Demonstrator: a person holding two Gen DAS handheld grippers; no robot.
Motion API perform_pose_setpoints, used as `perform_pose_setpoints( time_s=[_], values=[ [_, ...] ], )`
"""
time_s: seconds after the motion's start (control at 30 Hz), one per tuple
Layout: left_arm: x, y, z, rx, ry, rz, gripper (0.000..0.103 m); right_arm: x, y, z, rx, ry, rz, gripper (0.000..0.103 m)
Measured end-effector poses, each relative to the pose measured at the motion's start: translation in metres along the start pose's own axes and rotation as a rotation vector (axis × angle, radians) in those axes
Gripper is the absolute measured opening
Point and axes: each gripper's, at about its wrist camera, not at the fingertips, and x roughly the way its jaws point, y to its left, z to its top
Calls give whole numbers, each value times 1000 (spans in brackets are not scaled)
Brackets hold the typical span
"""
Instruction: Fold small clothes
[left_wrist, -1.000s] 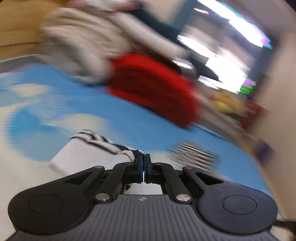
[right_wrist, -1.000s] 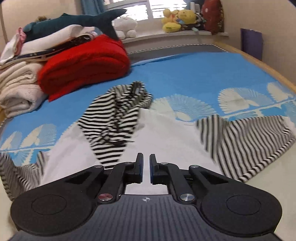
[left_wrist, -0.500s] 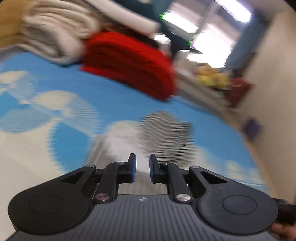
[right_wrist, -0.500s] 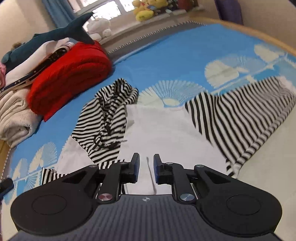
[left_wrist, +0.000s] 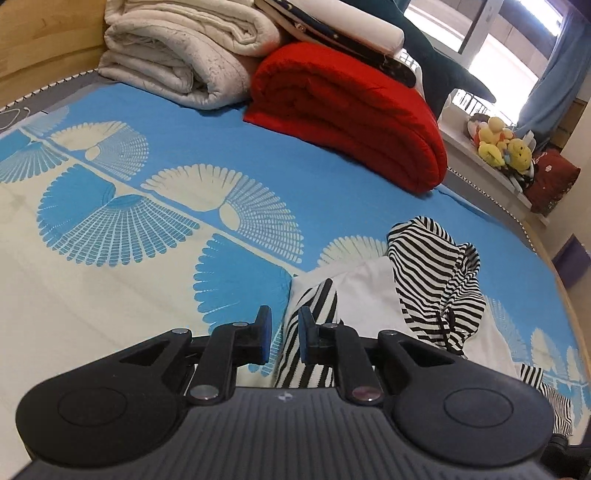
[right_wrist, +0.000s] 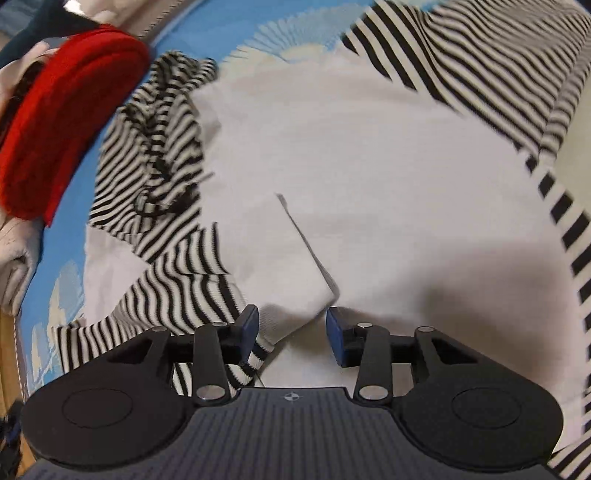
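Note:
A small white garment with black-and-white striped sleeves and hood lies spread on the blue and cream bedspread. Its left striped sleeve is folded in over the white body; the right sleeve lies spread out. My right gripper is open, low over the garment's near edge, its jaws either side of a white fold. My left gripper is open a little, empty, just above the striped sleeve edge at the garment's left side.
A rolled red blanket, folded cream blankets and a dark plush shark are stacked at the bed's far side. Stuffed toys sit on a window ledge. A wooden bed frame edges the right.
My left gripper let go of the striped sleeve, opened and swung right toward the garment. My right gripper opened wider and dropped close over the white body.

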Motion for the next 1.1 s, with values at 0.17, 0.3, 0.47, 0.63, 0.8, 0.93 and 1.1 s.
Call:
perform_pose_setpoints(
  time_s=[0.17, 0.3, 0.47, 0.63, 0.8, 0.93, 1.1],
  values=[
    [0, -3, -2, 41, 9, -2, 14, -16, 8, 0, -61, -140, 49, 4],
    [2, -7, -5, 58, 13, 1, 14, -75, 19, 2, -140, -410, 171, 3],
    [16, -24, -18, 102, 100, -76, 14, -87, -17, 23, -73, -428, 72, 4],
    [44, -40, -44, 144, 282, -156, 14, -59, -55, 35, 27, -290, -90, 9],
    [76, -37, -76, 212, 425, -45, 16, -65, -48, 36, -18, -336, 94, 11],
    [71, -35, -72, 212, 418, -39, 19, -35, -53, 43, 26, -159, 136, 16],
    [76, -45, -85, 281, 471, -25, 20, -19, -60, 50, 44, -99, 43, 13]
  ],
)
